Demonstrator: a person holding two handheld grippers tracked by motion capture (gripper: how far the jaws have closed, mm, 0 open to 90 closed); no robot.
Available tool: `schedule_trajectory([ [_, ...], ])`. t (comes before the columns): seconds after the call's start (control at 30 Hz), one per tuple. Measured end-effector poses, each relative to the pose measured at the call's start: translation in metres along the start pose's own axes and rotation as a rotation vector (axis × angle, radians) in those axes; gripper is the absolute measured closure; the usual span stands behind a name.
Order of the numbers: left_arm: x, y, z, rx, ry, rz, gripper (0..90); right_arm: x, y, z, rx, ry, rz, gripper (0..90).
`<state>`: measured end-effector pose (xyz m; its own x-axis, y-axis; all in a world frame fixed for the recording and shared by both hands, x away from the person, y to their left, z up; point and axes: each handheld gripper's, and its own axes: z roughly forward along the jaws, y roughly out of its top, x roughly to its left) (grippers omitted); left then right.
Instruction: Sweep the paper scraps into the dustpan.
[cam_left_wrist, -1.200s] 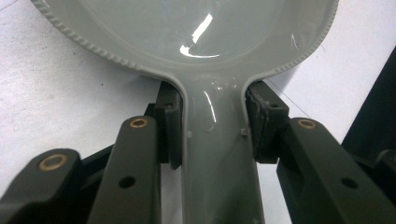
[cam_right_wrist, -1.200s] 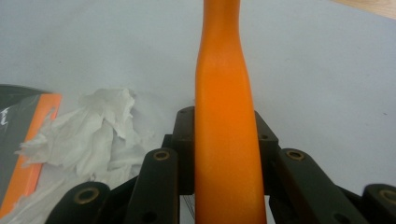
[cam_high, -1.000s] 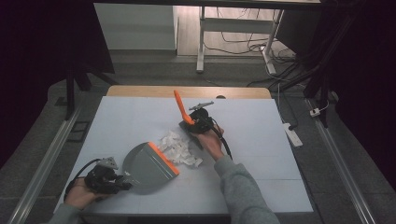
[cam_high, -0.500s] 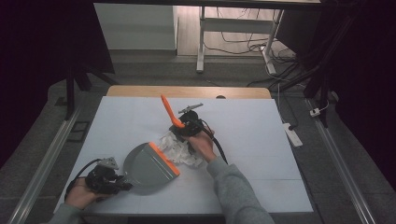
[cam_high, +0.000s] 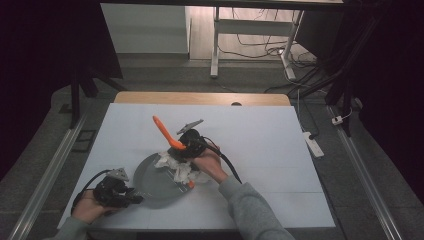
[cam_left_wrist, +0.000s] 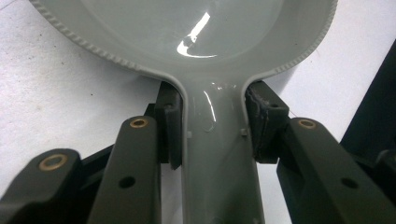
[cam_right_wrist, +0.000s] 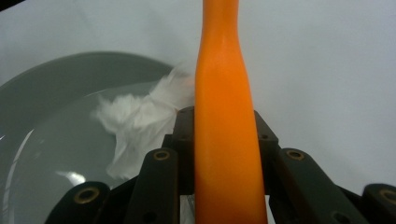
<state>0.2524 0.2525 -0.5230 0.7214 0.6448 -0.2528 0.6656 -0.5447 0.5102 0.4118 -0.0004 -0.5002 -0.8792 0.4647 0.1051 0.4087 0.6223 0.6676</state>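
Right tool (cam_high: 186, 145) clenched on the orange brush handle (cam_high: 165, 131), handle pointing to 11 o'clock, pushing white paper scraps (cam_high: 176, 167) toward 8 o'clock into the grey dustpan (cam_high: 152, 186), held by its handle in the clenched left tool (cam_high: 131, 199) on the table (cam_high: 260, 150).

This looks like a lab or a recording room, not anyone's home. The table (cam_high: 260, 150) has a wooden top covered with a plain white sheet, and beyond its far edge the wood shows bare. Dark curtains (cam_high: 50, 50) hang on both sides and leave the room dim around the lit surface. Past the far edge stands the white metal frame of a desk (cam_high: 216, 45), with loose cables (cam_high: 260, 40) trailing across the floor beneath it. Off the table's right edge a white power strip (cam_high: 313, 144) lies on grey carpet. Metal rails (cam_high: 50, 175) run along the floor on either side.
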Motion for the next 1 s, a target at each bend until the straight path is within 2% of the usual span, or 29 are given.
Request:
schedule_trajectory([
  [0.1,0.000,0.000,0.000,0.000,0.001,0.000,61.8,0.013,-0.001,-0.002,0.005,0.021,-0.049,70.2],
  [0.17,0.000,0.000,0.000,-0.001,0.000,-0.001,61.8,0.018,0.000,-0.005,-0.002,0.038,-0.054,70.2],
  [0.33,0.000,0.000,0.000,0.002,0.002,0.003,61.8,0.019,0.002,-0.022,-0.054,0.030,-0.074,70.2],
  [0.43,0.000,0.000,0.000,0.000,0.002,0.000,61.8,0.012,0.002,-0.036,-0.101,0.004,-0.050,70.3],
  [0.57,0.000,-0.001,0.000,0.000,-0.001,0.001,61.8,0.001,0.000,-0.053,-0.146,-0.054,-0.014,70.2],
  [0.7,0.000,-0.002,-0.001,0.000,-0.006,0.005,61.8,-0.012,-0.008,-0.068,-0.178,-0.109,0.041,70.2],
  [1.0,-0.003,-0.003,-0.001,0.004,-0.012,0.014,61.8,-0.028,-0.038,-0.089,-0.154,-0.191,0.141,70.2],
])
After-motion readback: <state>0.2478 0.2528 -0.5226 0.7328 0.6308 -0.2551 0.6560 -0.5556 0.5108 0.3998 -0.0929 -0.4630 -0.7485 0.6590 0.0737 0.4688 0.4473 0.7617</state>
